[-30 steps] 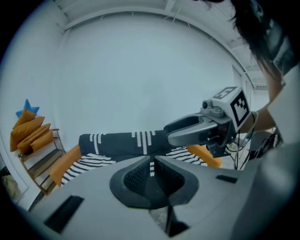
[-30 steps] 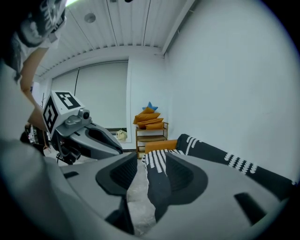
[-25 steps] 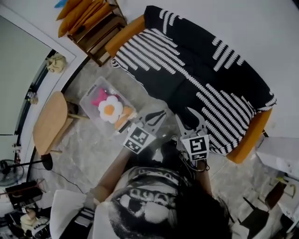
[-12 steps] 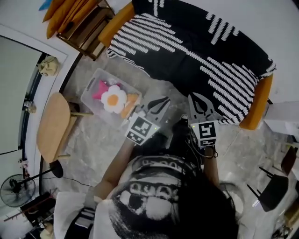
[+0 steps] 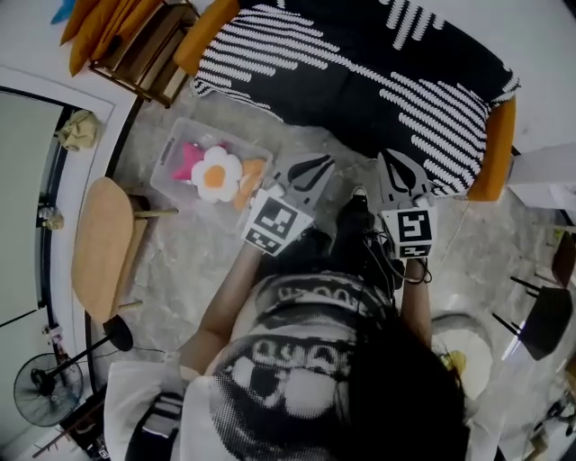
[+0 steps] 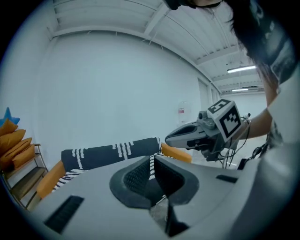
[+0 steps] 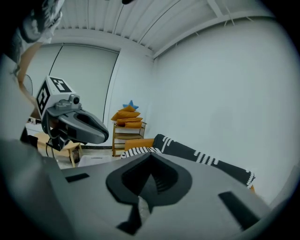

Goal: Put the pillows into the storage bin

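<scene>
The left gripper and right gripper are both closed, empty. Pillows sit piled in the storage bin — a knock could spill them, and the orange pillows on the shelf might get missed.

Striped sofa — wooden stool

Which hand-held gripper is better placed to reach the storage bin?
Left, probably. The left hand-held gripper sits beside the storage bin; the right hand-held gripper is farther, by the sofa. Both are shut, empty.

Striped sofa, marble floor
</scene>
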`<state>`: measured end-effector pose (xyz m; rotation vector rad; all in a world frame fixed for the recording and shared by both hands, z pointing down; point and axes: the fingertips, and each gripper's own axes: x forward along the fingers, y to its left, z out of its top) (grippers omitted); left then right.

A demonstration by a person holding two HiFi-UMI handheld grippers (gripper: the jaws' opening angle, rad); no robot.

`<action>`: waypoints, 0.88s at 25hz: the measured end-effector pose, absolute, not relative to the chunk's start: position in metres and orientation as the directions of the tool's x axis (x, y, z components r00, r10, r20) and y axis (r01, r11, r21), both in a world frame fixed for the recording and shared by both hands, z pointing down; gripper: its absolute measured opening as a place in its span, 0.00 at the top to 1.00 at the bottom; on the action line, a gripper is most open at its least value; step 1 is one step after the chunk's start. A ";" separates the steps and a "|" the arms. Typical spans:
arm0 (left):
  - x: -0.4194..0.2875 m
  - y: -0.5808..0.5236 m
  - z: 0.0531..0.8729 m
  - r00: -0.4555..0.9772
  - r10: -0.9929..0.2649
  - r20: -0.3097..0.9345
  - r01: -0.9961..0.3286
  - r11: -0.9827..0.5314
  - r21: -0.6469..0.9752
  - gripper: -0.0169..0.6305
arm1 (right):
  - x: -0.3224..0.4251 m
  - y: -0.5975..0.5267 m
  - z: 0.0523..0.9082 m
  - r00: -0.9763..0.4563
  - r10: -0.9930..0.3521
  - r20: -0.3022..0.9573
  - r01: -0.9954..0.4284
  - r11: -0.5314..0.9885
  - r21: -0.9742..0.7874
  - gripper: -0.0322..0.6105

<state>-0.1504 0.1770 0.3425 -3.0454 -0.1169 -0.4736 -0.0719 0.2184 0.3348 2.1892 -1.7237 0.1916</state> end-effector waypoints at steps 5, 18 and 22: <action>-0.163 0.187 0.336 0.954 0.099 0.284 0.121 -0.991 -0.062 0.94 | -0.071 0.235 0.328 0.318 -0.898 0.303 -0.941 -0.259 0.219 0.94; -0.186 0.198 0.332 0.959 0.107 0.261 0.128 -0.990 -0.064 0.94 | -0.080 0.248 0.323 0.358 -0.885 0.297 -0.923 -0.286 0.257 0.94; -0.187 0.203 0.334 0.959 0.107 0.263 0.128 -0.990 -0.064 0.94 | -0.076 0.253 0.326 0.360 -0.883 0.302 -0.921 -0.284 0.266 0.95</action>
